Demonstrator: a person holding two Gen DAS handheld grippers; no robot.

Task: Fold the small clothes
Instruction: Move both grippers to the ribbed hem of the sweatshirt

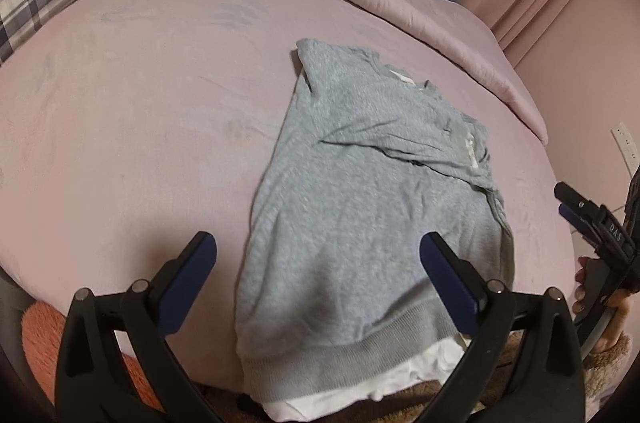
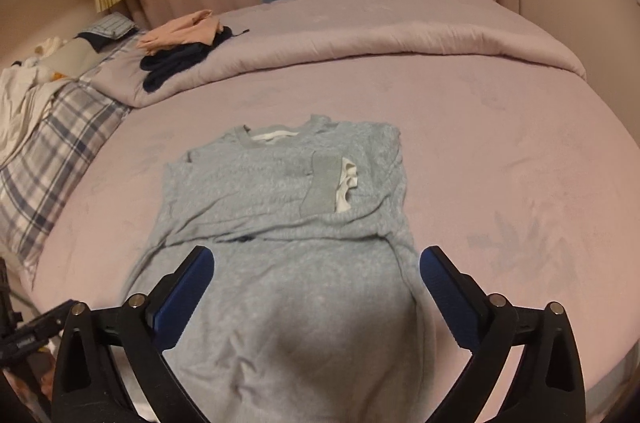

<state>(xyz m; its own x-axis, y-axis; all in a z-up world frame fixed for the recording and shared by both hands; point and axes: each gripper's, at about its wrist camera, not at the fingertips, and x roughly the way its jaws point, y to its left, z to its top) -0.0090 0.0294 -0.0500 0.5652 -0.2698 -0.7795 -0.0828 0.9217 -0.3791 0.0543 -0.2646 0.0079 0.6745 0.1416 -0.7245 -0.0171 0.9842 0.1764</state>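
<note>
- Pink bed [image 2: 500,151] fills both views, nothing else laid out centre-frame.
- Grey-blue sweater [image 2: 280,223] lies mid-frame, sleeves already folded across the chest; the hem-to-collar fold looks left to do.
- Folded pile [image 2: 180,51] waits upper left.
- Left gripper [image 1: 318,259] spread wide, empty above the hem.
- Right gripper [image 2: 316,271] also spread, pinching nothing.

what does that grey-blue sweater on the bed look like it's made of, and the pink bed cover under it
Sweater: apparently a soft heathered knit, cotton or a blend; speckled matte surface, ribbed hem and cuff, limp creases. White lining or undershirt shows at collar and hem.
Bed cover: likely plush fleece or velour; matte nap holding brushed smudge marks.
</note>
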